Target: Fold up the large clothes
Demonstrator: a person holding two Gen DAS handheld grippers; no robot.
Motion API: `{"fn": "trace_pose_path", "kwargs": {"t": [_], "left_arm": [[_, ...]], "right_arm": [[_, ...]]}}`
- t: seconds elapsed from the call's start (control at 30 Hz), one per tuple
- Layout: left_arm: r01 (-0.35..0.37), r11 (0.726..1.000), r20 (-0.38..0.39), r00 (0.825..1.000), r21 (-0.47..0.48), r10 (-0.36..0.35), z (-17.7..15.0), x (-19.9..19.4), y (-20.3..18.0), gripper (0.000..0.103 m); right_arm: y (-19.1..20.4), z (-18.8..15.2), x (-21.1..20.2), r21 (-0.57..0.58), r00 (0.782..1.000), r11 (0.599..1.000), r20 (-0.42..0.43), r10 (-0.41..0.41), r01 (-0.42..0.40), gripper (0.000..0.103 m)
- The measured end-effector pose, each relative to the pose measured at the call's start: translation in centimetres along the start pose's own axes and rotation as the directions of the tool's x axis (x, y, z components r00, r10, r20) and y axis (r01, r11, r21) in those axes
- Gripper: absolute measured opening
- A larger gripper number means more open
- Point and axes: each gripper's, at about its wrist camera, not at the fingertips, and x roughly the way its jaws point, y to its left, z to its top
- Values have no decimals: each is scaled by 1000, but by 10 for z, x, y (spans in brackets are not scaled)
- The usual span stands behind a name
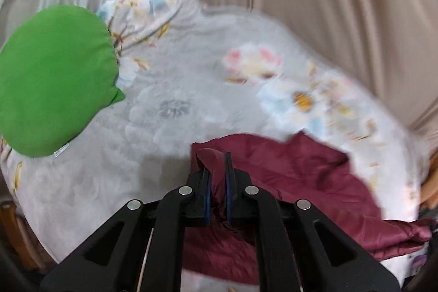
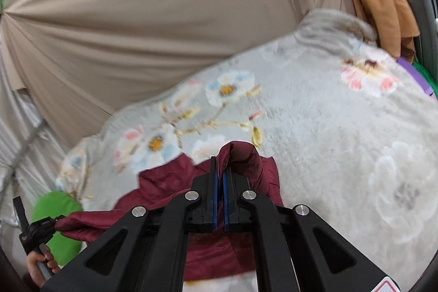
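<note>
Above a bed (image 1: 153, 127) spread with a grey floral blanket (image 2: 328, 127): maroon quilted jacket (image 1: 301, 168), lifted at two points. Left tool (image 1: 217, 168) clenched on one fold, right tool (image 2: 220, 174) clenched on another. Beside it, green cushion (image 1: 54, 78) bearing a small white tag, writing unreadable.

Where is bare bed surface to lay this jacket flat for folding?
The grey floral fleece blanket lies bare between the green cushion and the maroon puffer jacket, and right of the jacket. Both grippers pinch it. Crowded: cushion side.
</note>
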Motion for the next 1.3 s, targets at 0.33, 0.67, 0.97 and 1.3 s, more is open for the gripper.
{"fn": "trace_pose_path", "kwargs": {"t": [0.33, 0.67, 0.97, 1.3], "left_arm": [[-144, 976, -87, 983, 166, 160, -1, 102, -31, 7], [-168, 962, -128, 972, 216, 199, 3, 144, -44, 8], [-161, 971, -172, 966, 178, 192, 13, 165, -48, 12], [-152, 957, 25, 988, 247, 151, 21, 62, -79, 67]], "right_arm": [[-4, 0, 111, 13, 989, 994, -98, -109, 111, 3], [-12, -5, 176, 2, 972, 984, -156, -176, 178, 3], [-17, 1, 209, 4, 957, 982, -226, -184, 189, 7], [-29, 1, 100, -38, 980, 982, -72, -185, 183, 52]]}}
